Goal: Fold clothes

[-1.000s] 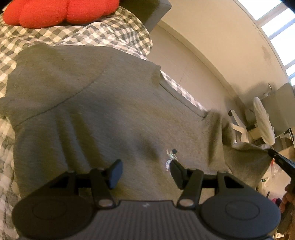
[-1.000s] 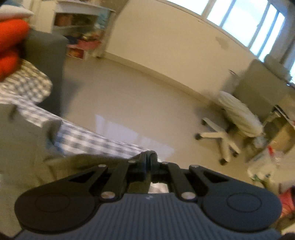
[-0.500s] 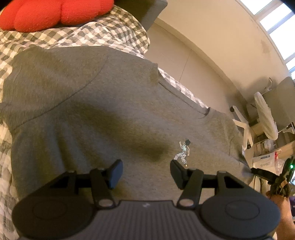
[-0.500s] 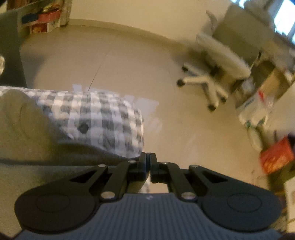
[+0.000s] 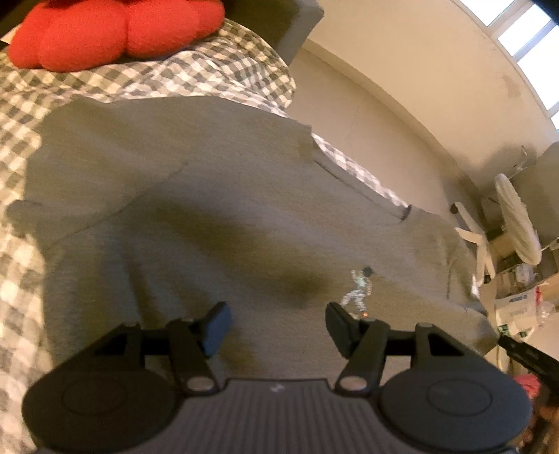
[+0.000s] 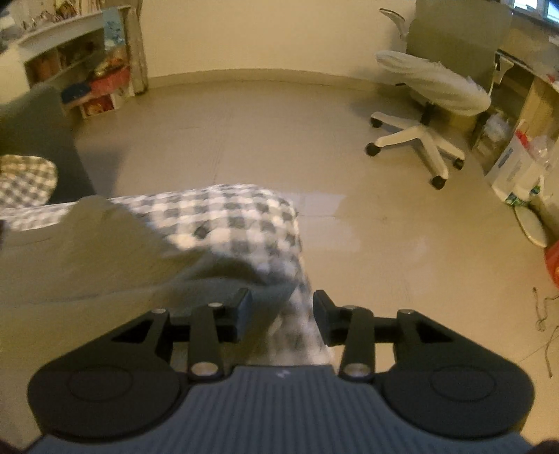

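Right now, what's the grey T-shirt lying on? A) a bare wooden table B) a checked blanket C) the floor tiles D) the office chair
B: the grey T-shirt lies spread flat over the checked blanket, whose grey and white squares show around its edges in the left wrist view and again beside the shirt's edge in the right wrist view.

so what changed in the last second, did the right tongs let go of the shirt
Yes. The right tongs were shut on the grey shirt's sleeve, drew it out flat, and are now opening with a fold of cloth loose between them. The left tongs stayed open over the shirt; the red cushion did not move.
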A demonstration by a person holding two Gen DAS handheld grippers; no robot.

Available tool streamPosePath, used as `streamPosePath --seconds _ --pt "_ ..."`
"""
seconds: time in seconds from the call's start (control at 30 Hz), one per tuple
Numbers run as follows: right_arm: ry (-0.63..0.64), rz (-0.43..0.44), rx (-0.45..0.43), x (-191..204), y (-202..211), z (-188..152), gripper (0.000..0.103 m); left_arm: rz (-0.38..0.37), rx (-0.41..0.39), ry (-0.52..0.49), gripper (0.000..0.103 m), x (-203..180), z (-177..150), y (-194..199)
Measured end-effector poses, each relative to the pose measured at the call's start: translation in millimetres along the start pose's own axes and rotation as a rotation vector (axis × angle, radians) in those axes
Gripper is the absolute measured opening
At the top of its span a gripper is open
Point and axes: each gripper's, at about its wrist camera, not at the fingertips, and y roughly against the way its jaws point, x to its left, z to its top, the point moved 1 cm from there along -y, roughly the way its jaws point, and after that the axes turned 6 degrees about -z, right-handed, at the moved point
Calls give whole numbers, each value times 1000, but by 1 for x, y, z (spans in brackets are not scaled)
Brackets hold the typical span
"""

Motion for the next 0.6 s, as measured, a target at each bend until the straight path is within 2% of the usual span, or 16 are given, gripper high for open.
streamPosePath --seconds 0.2,0.27,0.37,0.5,0.6 --pt "-28 121 30 5 32 -28 47 72 -38 -33 63 13 -7 19" --pt "-31 144 38 9 41 -39 47 105 -53 -40 63 18 -9 27" --pt "-8 165 37 15 55 -49 47 109 -78 -67 63 22 -7 35" --pt "27 201 14 24 68 -50 47 99 -113 -91 63 27 10 39" --pt "44 237 -16 34 69 -41 47 142 -145 -181 63 32 30 33"
